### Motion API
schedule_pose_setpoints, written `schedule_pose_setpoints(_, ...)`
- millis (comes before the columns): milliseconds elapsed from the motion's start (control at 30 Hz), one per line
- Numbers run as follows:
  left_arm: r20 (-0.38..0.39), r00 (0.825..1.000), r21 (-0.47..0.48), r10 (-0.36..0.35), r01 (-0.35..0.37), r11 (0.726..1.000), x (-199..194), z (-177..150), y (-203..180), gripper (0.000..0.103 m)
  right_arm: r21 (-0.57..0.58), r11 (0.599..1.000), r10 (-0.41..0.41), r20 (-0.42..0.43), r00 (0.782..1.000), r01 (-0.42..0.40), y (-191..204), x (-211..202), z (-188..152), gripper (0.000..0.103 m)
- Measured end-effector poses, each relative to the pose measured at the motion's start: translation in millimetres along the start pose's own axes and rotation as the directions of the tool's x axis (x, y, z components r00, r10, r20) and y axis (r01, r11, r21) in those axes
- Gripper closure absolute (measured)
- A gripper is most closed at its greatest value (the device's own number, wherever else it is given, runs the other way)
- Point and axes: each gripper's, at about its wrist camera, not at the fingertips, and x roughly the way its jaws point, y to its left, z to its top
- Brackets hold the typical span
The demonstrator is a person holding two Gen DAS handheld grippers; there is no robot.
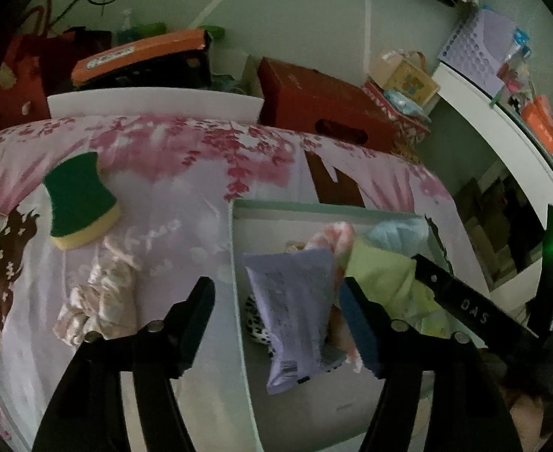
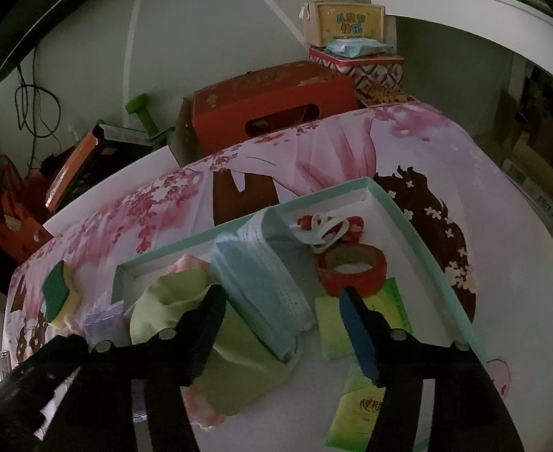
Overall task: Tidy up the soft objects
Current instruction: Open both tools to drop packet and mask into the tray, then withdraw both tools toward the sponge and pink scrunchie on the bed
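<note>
A white box with a mint rim [image 1: 314, 205] [image 2: 408, 218] sits on the pink printed cloth. My left gripper [image 1: 276, 293] hangs open over its left part; a lavender pouch [image 1: 291, 312] lies loose between the fingers. My right gripper [image 2: 282, 297] is open too, straddling a stack of blue face masks [image 2: 261, 282] that rests on a light green cloth [image 2: 178, 301]; its pads do not press on the masks. Outside the box lie a green and yellow sponge [image 1: 80, 199] [image 2: 57, 290] and a pale scrunchie [image 1: 99, 301].
The box also holds a red tape roll [image 2: 351, 267], green tissue packs [image 2: 363, 406] and a red and white tie [image 2: 329, 226]. Behind the cloth stand a red carton [image 1: 314, 101] and an orange-edged case [image 1: 144, 56]. A white shelf [image 1: 502, 132] runs along the right.
</note>
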Motion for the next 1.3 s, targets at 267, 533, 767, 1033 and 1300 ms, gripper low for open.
schedule_pose_setpoints(267,0.000,0.994,-0.045,0.114,-0.114,0.993,4,4,19,0.014,0.007,1.000,-0.009,-0.004,1.000,0.009,-1,3,0,0.000)
schedule_pose_setpoints(533,0.003,0.977,-0.079,0.214,-0.213,0.974,8,3,36,0.004,0.024,1.000,-0.011,-0.001,1.000,0.011,-6,2,1,0.000)
schedule_pose_setpoints(767,-0.006,0.970,-0.078,0.243,-0.242,0.967,11,3,39,0.004,0.027,1.000,-0.015,0.003,1.000,0.015,-6,2,1,0.000)
schedule_pose_setpoints(1033,-0.004,0.953,-0.087,0.303,-0.303,0.949,7,3,50,0.004,0.004,1.000,0.020,0.029,0.999,-0.020,10,-7,2,0.000)
schedule_pose_setpoints(1300,0.019,0.920,-0.159,0.391,-0.384,0.910,-15,2,83,0.004,-0.071,0.992,0.111,0.056,0.992,-0.107,47,-19,-2,0.000)
